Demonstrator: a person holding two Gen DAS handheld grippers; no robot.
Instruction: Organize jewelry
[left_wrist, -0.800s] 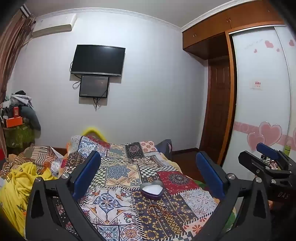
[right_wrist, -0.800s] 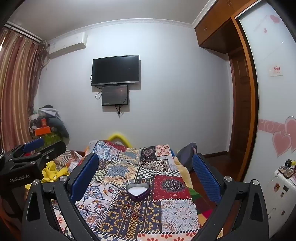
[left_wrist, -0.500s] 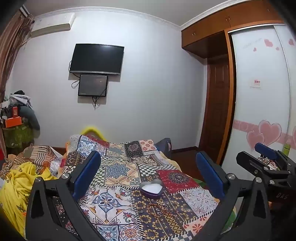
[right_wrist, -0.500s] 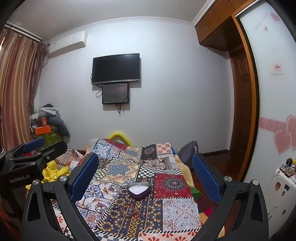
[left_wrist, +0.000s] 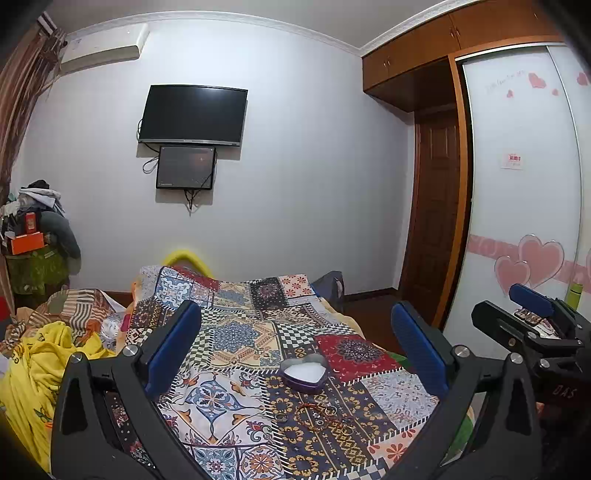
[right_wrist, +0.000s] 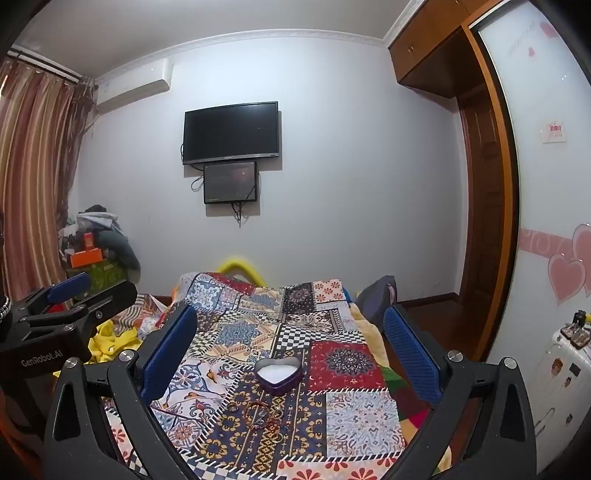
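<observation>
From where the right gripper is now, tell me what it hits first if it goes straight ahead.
Probably the patchwork quilt beyond the heart-shaped tin. The right gripper is open, above the bed, and the tin sits slightly below its centre line, with the jewelry nearer. Depth is unclear.

Open quilt (right_wrist: 354, 417) around heart tin (right_wrist: 279, 373), jewelry (right_wrist: 264, 413) just before it, wardrobe (right_wrist: 546, 258) right

Quilt (right_wrist: 354, 410): printed patchwork cloth, matt, on bed. Tin (right_wrist: 279, 373): heart-shaped metal, dull sheen, white inside. Rings (right_wrist: 266, 415): thin metal, slightly shiny. Left tool (left_wrist: 295, 350): matt black plastic, blue textured pads (left_wrist: 173, 347), metal screws. Wardrobe (left_wrist: 458, 155): glossy wood. TV (right_wrist: 231, 131): glossy screen.
</observation>
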